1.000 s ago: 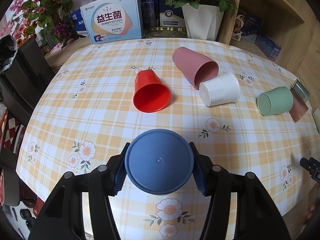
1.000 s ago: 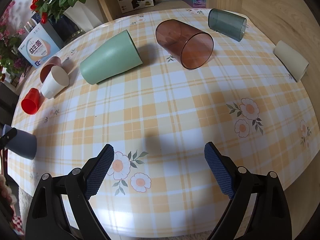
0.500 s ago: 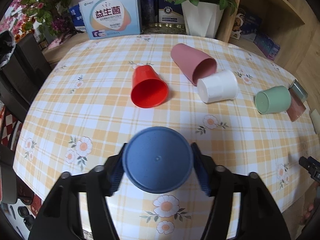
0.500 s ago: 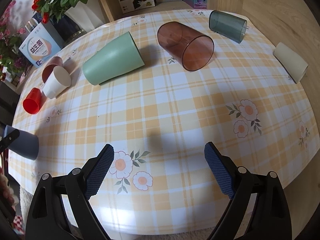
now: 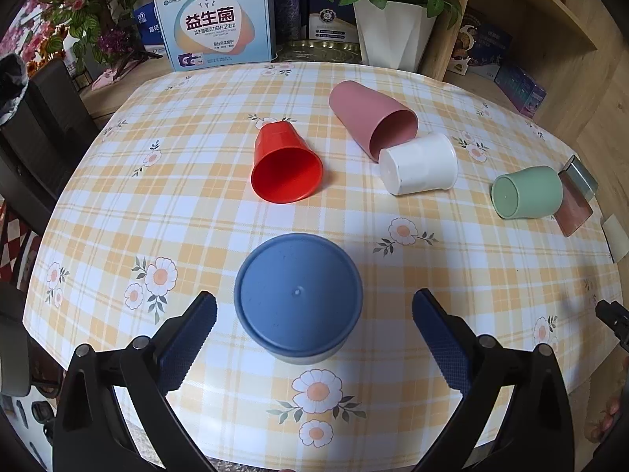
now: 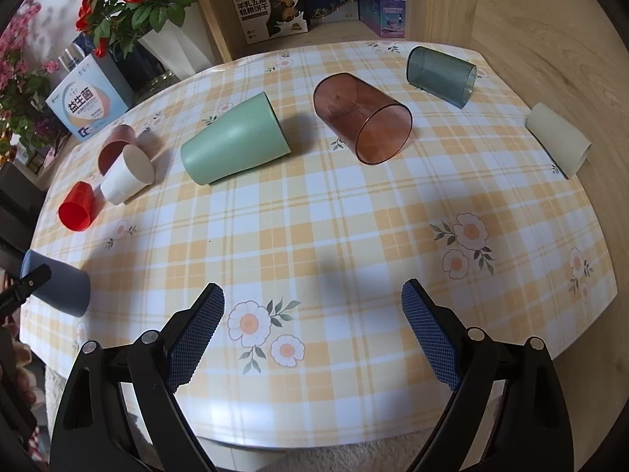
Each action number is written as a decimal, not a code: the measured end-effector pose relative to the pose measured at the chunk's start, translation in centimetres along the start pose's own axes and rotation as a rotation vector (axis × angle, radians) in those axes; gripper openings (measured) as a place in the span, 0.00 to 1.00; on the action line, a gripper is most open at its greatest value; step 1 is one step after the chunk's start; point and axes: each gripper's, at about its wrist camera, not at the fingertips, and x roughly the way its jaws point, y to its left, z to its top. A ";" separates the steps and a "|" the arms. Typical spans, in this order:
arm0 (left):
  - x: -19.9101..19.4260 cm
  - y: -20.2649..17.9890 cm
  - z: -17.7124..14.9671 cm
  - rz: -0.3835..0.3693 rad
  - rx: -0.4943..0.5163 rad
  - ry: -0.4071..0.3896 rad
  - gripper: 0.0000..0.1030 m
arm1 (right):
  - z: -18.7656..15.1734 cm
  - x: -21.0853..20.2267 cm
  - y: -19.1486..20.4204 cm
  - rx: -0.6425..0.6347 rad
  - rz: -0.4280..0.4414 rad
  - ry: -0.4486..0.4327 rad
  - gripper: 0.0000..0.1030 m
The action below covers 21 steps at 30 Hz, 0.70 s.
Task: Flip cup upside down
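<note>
Blue cup (image 5: 298, 299): stands base-up, mouth down, on the worktop (image 5: 196, 212) near its front edge, between the spread fingers of the left tongs (image 5: 314, 316), which touch nothing; this flip looks complete. Remaining on their sides, left to right: red cup (image 5: 286, 165), pink cup (image 5: 371, 116), white cup (image 5: 420, 165), green cup (image 5: 525, 192), brown tumbler (image 6: 361, 118), grey tumbler (image 6: 440, 75), cream cup (image 6: 558, 139). Right tongs (image 6: 312, 332): open and empty over a bare front stretch with ample room, edge close below.

R gripper (image 6: 312, 332) fingers spread wide over tablecloth (image 6: 354, 216); blue cup (image 6: 59, 287) at far-left edge.
</note>
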 end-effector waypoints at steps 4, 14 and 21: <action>-0.5 0.2 -0.2 0.000 0.000 -0.008 0.94 | -0.1 -0.9 0.2 -0.006 0.002 -0.010 0.86; -3.6 0.5 0.0 0.016 -0.006 -0.061 0.94 | 0.6 -4.2 1.4 -0.029 0.026 -0.037 0.86; -10.5 -0.7 0.8 0.022 0.041 -0.177 0.94 | 2.0 -11.4 4.4 -0.115 0.028 -0.184 0.86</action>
